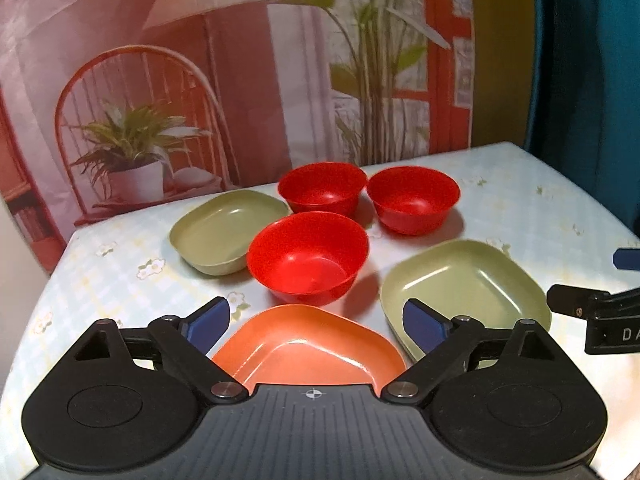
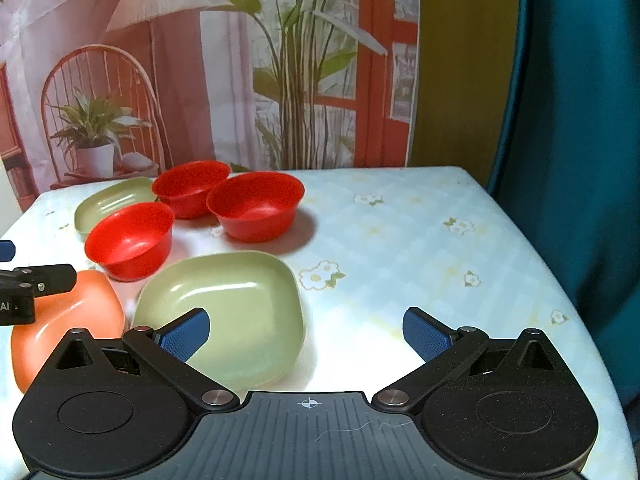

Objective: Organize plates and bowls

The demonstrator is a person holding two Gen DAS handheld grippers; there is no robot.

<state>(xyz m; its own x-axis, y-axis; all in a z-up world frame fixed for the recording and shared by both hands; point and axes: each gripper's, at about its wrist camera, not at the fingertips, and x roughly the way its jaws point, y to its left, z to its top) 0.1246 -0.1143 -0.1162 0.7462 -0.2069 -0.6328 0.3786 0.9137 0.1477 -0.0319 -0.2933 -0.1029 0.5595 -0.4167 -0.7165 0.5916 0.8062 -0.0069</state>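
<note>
We are holding both tongs wide open and empty: left tongs (image 1: 316, 326) over the orange plate (image 1: 308, 350), right tongs (image 2: 306, 334) beside the green plate (image 2: 232, 304).

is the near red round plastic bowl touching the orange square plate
Apart. The right wrist view shows a strip of tablecloth between the near red bowl and the orange plate.

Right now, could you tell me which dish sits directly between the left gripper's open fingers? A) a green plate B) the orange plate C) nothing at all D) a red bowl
B: in the left wrist view the orange plate lies between the open left gripper, with the nearest red bowl just beyond it.
</note>
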